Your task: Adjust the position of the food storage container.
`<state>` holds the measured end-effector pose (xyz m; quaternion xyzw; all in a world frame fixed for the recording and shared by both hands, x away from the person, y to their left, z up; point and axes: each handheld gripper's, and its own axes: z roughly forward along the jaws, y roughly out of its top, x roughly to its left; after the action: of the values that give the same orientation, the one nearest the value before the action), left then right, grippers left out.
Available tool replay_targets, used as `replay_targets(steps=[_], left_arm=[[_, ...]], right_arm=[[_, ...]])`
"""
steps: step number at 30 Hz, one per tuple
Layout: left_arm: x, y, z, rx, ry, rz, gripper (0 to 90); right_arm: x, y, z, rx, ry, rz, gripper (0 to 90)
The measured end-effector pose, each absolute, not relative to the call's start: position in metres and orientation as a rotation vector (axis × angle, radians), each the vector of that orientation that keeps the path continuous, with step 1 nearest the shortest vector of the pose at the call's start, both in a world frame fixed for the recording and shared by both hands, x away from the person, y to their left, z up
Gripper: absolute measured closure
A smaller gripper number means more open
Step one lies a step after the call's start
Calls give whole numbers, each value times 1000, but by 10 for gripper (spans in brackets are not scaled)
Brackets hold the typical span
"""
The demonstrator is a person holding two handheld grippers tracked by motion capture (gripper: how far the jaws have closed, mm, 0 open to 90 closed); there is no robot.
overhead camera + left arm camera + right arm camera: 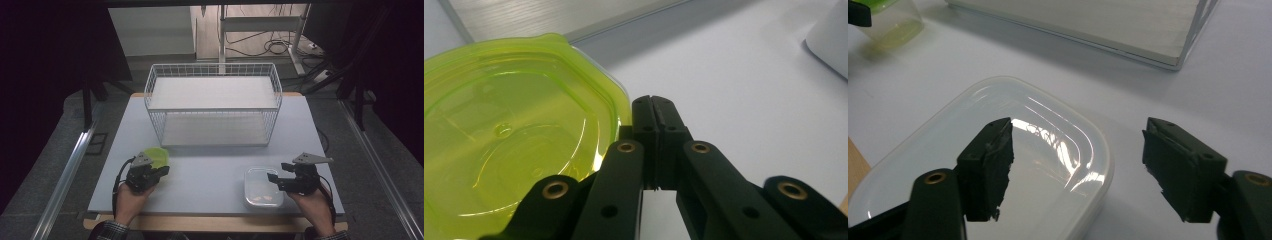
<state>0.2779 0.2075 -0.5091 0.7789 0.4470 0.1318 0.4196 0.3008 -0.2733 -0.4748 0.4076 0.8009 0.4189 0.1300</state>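
Note:
A yellow-green lid (509, 135) lies close against the left side of my left gripper (654, 102), whose jaws stand together with nothing seen between them. From above, the green lid (157, 156) sits just beyond the left gripper (162, 171); in the right gripper view it tops a small clear tub (890, 22). My right gripper (1078, 142) is open over the end of a clear rounded container (1038, 125): one jaw hangs above it, the other over bare table beside it. In the high view that container (260, 192) lies near the front edge, left of the right gripper (274, 177).
A white wire basket (212, 65) with a pale floor stands at the back middle of the grey table (210, 170). Its base (1108, 25) runs across the top of the right gripper view. Bare table lies between the two hands.

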Motion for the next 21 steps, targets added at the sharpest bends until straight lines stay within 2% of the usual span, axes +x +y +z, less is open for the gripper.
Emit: replay_targets(steps=[5, 14, 17, 21], left_arm=[[271, 201, -505, 1929, 1043, 342, 898], [250, 170, -504, 1979, 885, 324, 841], [248, 163, -506, 2005, 862, 320, 822], [247, 159, -509, 2014, 848, 297, 809]], right_arm=[[298, -278, -469, 1191, 2304, 1240, 442], [290, -290, -464, 1225, 2291, 1190, 822], [286, -292, -467, 1242, 2307, 1163, 886], [280, -294, -475, 1279, 2322, 1126, 893]])
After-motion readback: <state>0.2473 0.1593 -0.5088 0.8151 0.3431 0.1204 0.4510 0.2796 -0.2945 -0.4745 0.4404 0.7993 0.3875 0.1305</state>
